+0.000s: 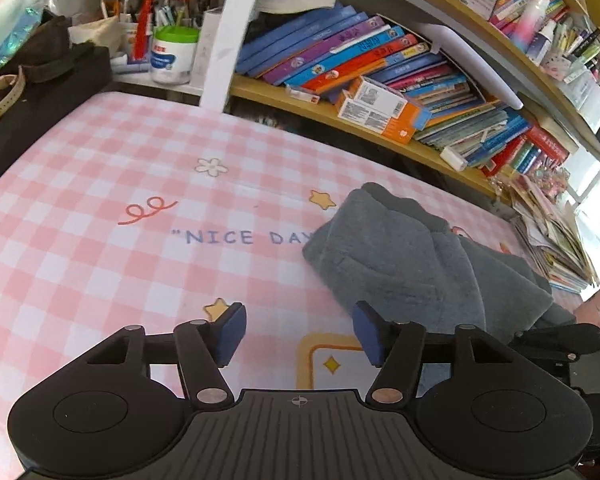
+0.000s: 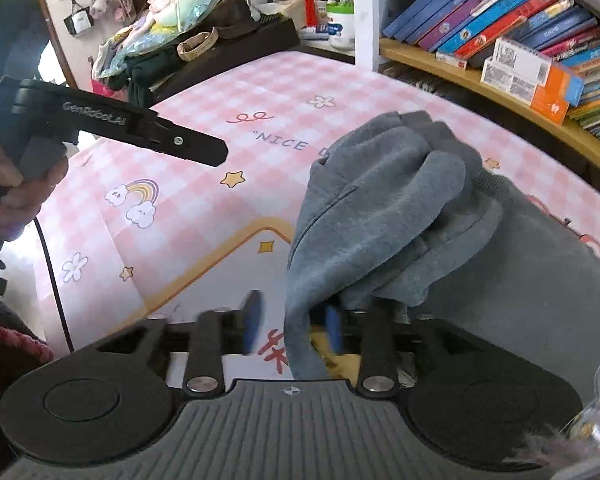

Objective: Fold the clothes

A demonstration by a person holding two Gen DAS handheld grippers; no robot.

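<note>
While the left gripper (image 1: 299, 335) hangs over the checked pink tablecloth (image 1: 100, 208) with its two blue-padded fingers (image 1: 232, 330) spread wide and nothing between them, the one grey garment (image 1: 416, 264) lies ahead of it and to its right, bunched into a soft heap on the cloth. One corner of the heap covers the end of the printed words "NICE DAY" (image 1: 220, 237).

From the right wrist view, the right gripper (image 2: 292, 322) sits low at the near edge of the same garment (image 2: 380, 216). A hanging fold of grey cloth drops between its two blue fingers (image 2: 253, 320), which stand apart around the fold; motion blur there keeps me from telling whether either pad touches the fabric. The garment's rolled layers rise directly ahead of this gripper and fill most of the space to its right.

To the right gripper's left, the black body of the other gripper (image 2: 140, 130) reaches out over the cloth, held by a hand (image 2: 16, 196) with a ring on one finger.

Beyond both grippers a wooden shelf (image 1: 340, 120) curves along the far edge of the table, packed with leaning books (image 1: 332, 56), too many to count, and an orange-ended box (image 1: 384, 112) lying on its side. Far to the left of the left gripper stand a white tub with a green lid (image 1: 172, 56), a cluster of pens (image 1: 168, 8) and a dark pile of things (image 1: 48, 56). A white post (image 1: 228, 40) rises between tub and books.
</note>
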